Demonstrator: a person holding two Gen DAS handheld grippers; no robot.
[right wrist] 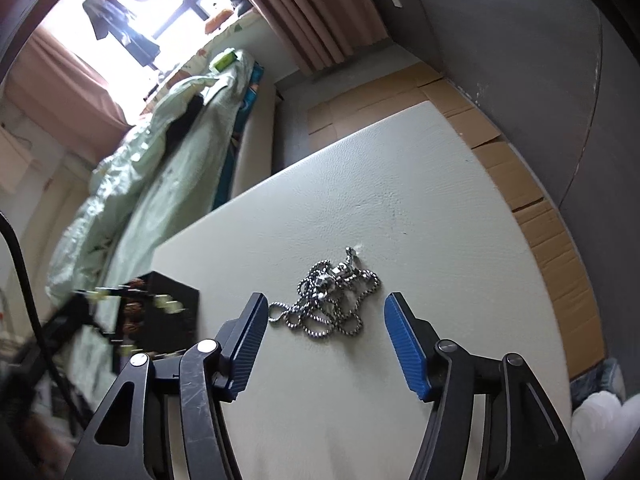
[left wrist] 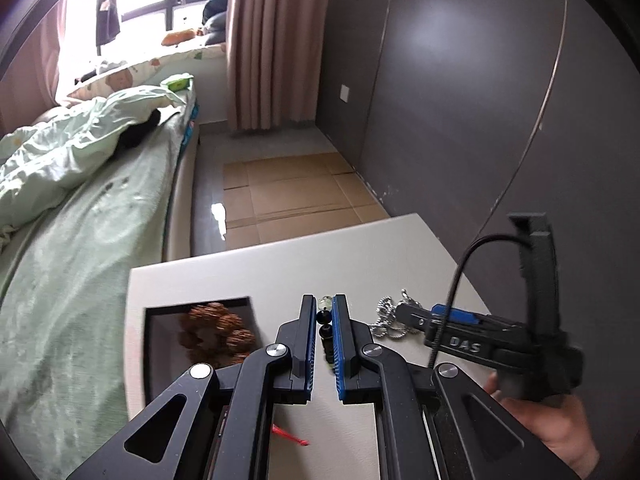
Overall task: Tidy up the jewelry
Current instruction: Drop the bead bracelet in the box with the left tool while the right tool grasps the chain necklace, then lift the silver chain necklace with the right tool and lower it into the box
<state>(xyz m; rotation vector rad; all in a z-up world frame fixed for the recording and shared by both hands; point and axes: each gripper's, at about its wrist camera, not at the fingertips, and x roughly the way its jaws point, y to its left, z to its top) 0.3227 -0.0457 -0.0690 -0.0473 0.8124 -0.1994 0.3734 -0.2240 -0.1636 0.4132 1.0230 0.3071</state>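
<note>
Here left hand-held gripper [left wrist: 324, 320] clamped on dark bead strand [left wrist: 325, 334]; right hand-held gripper [right wrist: 326, 312] agape, flanking silver chain [right wrist: 332, 300].

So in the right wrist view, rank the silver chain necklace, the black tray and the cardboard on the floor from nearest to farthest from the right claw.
1. Silver chain necklace: on the white table, just ahead of the open right claw, between its fingertips.
2. Black tray: to the left, at the table's edge.
3. Cardboard: on the floor beyond the table, to the right.
</note>
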